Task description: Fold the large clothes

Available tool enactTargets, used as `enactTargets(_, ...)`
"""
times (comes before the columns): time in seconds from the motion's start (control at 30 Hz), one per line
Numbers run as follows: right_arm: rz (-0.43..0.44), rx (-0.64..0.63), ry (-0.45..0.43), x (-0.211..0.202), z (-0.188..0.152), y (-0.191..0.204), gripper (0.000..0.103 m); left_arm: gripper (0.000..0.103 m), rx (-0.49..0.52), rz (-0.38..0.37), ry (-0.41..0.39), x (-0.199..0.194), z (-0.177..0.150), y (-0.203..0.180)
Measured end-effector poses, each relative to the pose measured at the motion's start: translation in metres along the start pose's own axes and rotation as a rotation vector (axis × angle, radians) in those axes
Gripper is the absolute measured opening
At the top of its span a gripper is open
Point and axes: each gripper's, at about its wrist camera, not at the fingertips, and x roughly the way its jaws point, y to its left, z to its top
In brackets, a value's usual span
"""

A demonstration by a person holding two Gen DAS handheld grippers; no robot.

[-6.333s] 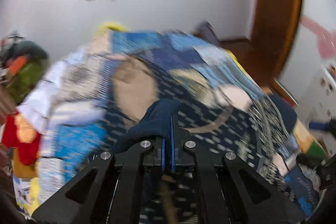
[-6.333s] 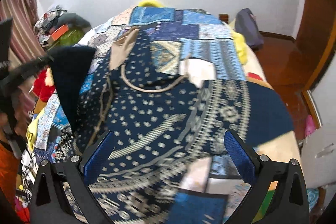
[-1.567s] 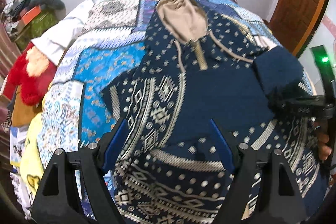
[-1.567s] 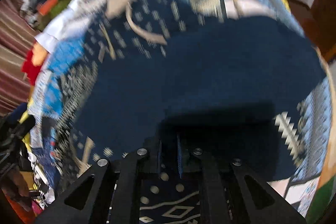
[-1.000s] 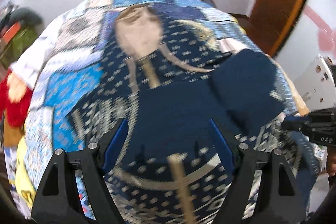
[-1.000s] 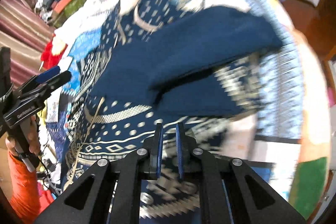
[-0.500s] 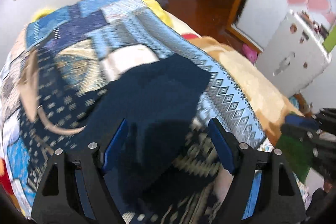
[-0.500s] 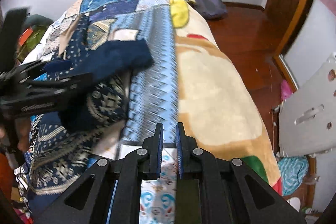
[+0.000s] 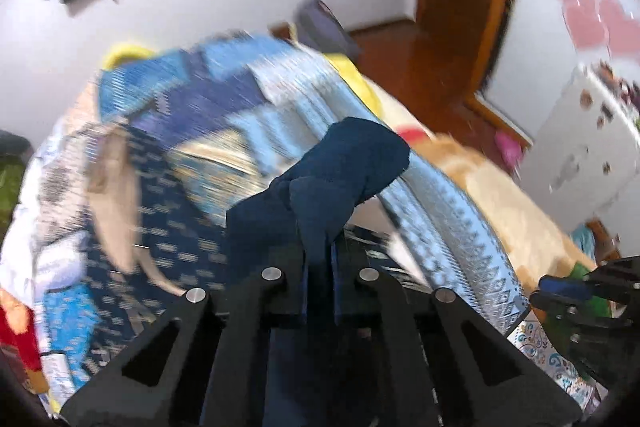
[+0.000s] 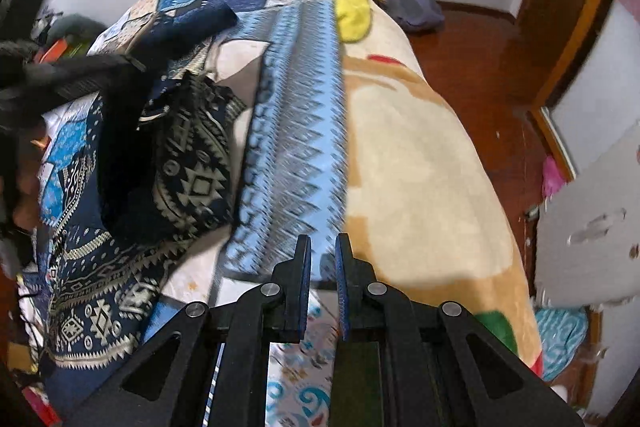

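Navy hoodie (image 9: 344,163) pinched by left tongs (image 9: 320,259).

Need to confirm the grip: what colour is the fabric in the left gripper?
Plain dark navy sleeve, clearest in the left wrist view.

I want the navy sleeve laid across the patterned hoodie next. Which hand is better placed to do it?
Left. Its tongs have just closed on the navy sleeve, holding it lifted above the hoodie. The right tongs are shut on nothing, over the bedspread beside the garment.
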Motion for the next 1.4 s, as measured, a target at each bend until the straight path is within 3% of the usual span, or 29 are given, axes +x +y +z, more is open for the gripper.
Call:
enactTargets(0.17, 0.031, -0.047, -0.037, -0.005, 0.019, 0.031, 0.008, 0.007, -0.064, 0.087, -0.114, -0.058, -0.002, 0.073)
enactTargets(0.33, 0.03, -0.117, -0.073, -0.007, 0.041, 0.072, 0.008, 0.007, -0.152, 0.125, -0.149, -0.083, -0.032, 0.136)
enactTargets(0.57, 0.021, -0.196, -0.027, 0.028, 0.061, 0.13, 0.008, 0.007, -0.24, 0.157, -0.066, -0.062, -0.105, 0.19)
enactTargets(0.77, -0.129, -0.329, 0.056, 0.081, 0.05, 0.167, 0.008, 0.007, -0.345, 0.138, 0.058, -0.026, -0.179, 0.22)
enactTargets(0.9, -0.167, -0.359, 0.027, 0.081, 0.045, 0.172, 0.008, 0.007, -0.427, 0.088, 0.107, -0.012, -0.226, 0.228)
enactTargets(1.0, -0.267, -0.391, 0.014, 0.082, 0.043, 0.174, 0.008, 0.008, -0.482, 0.064, 0.138, -0.003, -0.253, 0.232)
enactTargets(1.1, -0.312, -0.398, 0.017, 0.084, 0.042, 0.167, 0.008, 0.01, -0.534, 0.021, 0.141, 0.001, -0.272, 0.236)
enactTargets(1.27, -0.288, -0.363, 0.033, 0.085, 0.042, 0.153, 0.008, 0.016, -0.575, 0.037, 0.165, 0.003, -0.287, 0.244)
enactTargets(1.37, -0.262, -0.336, 0.035, 0.083, 0.041, 0.144, 0.008, 0.02, -0.618, 0.0, 0.179, 0.005, -0.297, 0.251)
enactTargets(1.4, -0.254, -0.335, 0.029, 0.083, 0.04, 0.142, 0.013, 0.02, -0.625, -0.005, 0.181, 0.005, -0.299, 0.252)
